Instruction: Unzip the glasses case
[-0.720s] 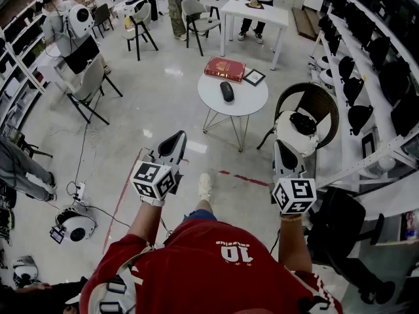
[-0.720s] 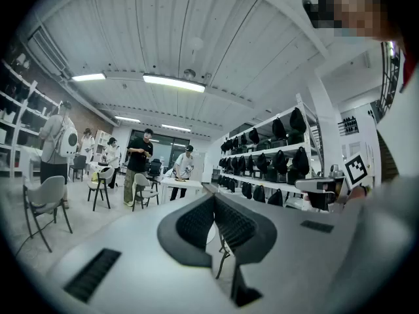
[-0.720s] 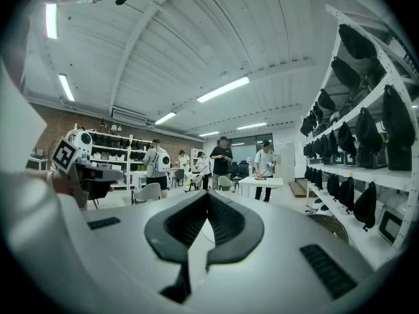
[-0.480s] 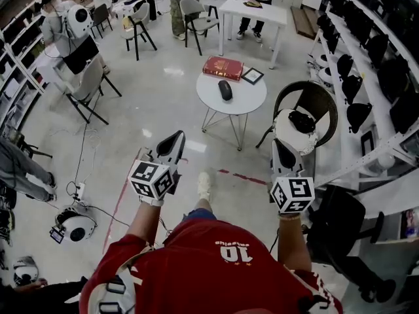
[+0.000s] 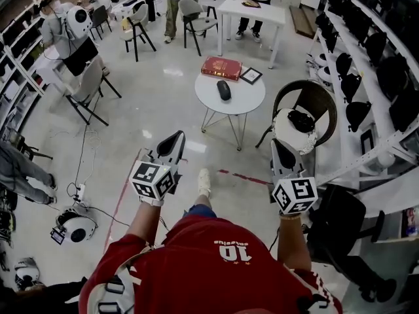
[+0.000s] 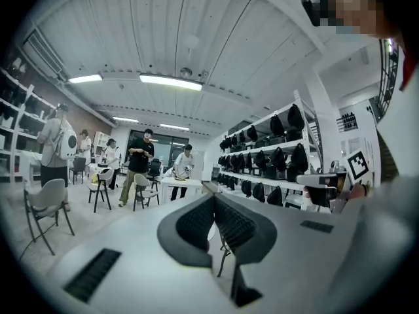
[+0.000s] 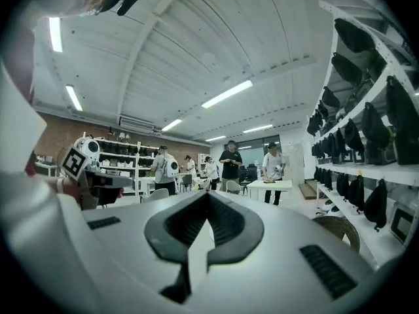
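The left tongs (image 6: 213,200) are closed tip to tip with nothing between them. The right tongs (image 7: 208,198) are the same, ribbed pads together and empty (both held level, pointing out over the floor). Neither is near anything it could take hold of.

The glasses case (image 5: 224,90), a dark oval shape, lies on the small round white tabletop (image 5: 247,101) at the far side of the open floor, well apart from both tongs. Just beyond it are a red book (image 5: 223,68) and a small framed picture (image 5: 253,76).

By my reading the task has not begun: the case lies untouched, and its zip is too small to make out (open or closed, I cannot tell). All the work is left: approaching the tabletop, steadying the case with one pair of tongs, catching the zip pull with the other and drawing it round.
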Motion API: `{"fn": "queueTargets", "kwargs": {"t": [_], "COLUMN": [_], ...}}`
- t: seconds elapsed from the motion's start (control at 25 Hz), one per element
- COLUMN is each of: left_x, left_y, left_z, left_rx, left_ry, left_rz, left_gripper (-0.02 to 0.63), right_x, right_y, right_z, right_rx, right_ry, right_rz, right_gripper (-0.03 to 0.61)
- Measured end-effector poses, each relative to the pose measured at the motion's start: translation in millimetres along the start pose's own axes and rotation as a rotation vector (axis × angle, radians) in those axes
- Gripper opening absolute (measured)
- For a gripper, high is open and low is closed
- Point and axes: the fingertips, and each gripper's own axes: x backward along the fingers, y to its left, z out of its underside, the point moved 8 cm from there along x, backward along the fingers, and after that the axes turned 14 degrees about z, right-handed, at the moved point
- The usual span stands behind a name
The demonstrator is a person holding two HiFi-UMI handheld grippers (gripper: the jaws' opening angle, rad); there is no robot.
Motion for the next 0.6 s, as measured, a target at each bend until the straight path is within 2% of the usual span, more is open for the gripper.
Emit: {"fn": "queueTargets", "kwargs": {"t": [0.2, 0.28, 0.44, 0.6], "left_x": [-10, -20, -42, -65], "left_y": [8, 12, 25, 48], "left_z": [-2, -3, -3, -1], "left_rx": [-0.049, -0.067, -0.025, -0.004], "left_ry": [0.014, 0.027, 0.011, -0.001], "left_rz": [-0.004, 0.002, 0.023, 0.033], "left_gripper": [0.009, 0.009, 0.009, 0.009], "right_x": [-19, -27, -45, -72], "right_y": [-3, -7, -13, -15], "right_z": [1, -1, -4, -5], "right_rx": [-0.067, -0.046, -0.009, -0.019], "right_ry": [0.027, 0.03, 0.002, -0.023], "right_rz": [-0.12, -0.108, -0.063, -0.074], "right_gripper": [0.014, 0.014, 0.014, 0.014]}}
